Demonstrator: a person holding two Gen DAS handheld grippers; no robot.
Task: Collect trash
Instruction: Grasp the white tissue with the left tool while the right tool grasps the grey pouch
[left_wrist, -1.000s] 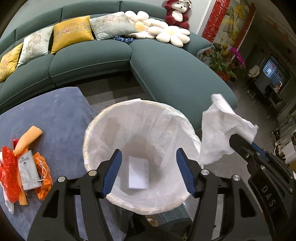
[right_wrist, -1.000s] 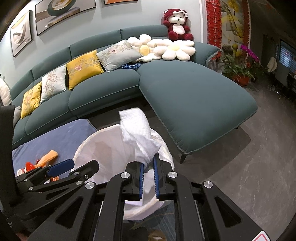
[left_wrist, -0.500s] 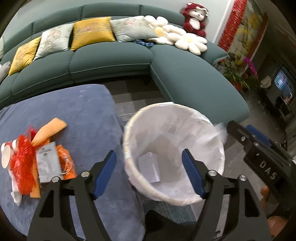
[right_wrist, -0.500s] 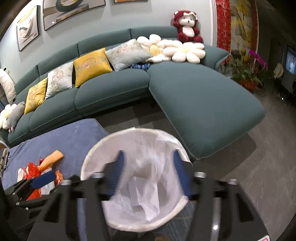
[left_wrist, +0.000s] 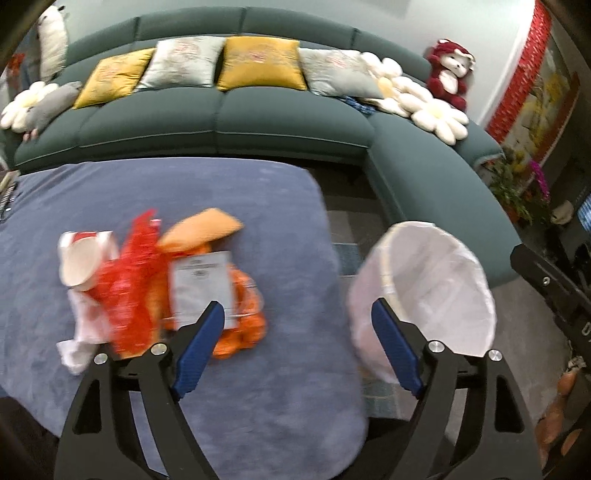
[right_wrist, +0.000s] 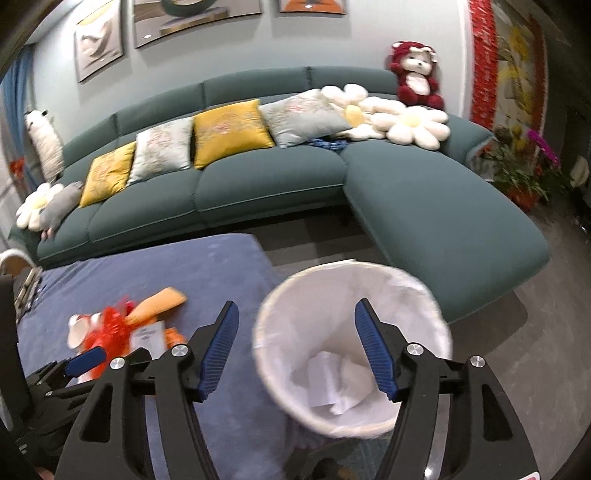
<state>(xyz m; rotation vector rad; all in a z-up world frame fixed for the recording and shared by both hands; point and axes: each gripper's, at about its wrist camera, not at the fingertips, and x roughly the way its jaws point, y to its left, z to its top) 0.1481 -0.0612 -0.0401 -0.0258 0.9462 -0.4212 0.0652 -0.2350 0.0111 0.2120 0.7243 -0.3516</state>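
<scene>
A white-lined trash bin (right_wrist: 351, 347) stands on the floor beside a blue-covered table (left_wrist: 258, 387). White paper and a crumpled tissue (right_wrist: 340, 380) lie in its bottom. My right gripper (right_wrist: 295, 336) hangs over the bin's left rim, jaws opening, nothing between them. On the table sits a trash pile: red netting (left_wrist: 129, 280), an orange sleeve (left_wrist: 201, 230), a white packet (left_wrist: 201, 284), a paper cup (left_wrist: 83, 262) and orange wrappers (left_wrist: 243, 332). My left gripper (left_wrist: 299, 332) hovers just right of the pile with its jaws opening and empty; the bin (left_wrist: 424, 291) is to its right.
A curved green sofa (right_wrist: 277, 184) with yellow and grey cushions, flower pillows and a red plush bear (right_wrist: 415, 77) runs behind the table. Potted flowers (right_wrist: 524, 177) stand at the right. Grey floor lies right of the bin. Part of the right tool (left_wrist: 550, 288) shows at the edge.
My right gripper opened and the white tissue dropped into the bin. My left gripper swung left from above the bin to the table beside the trash pile, opening wider.
</scene>
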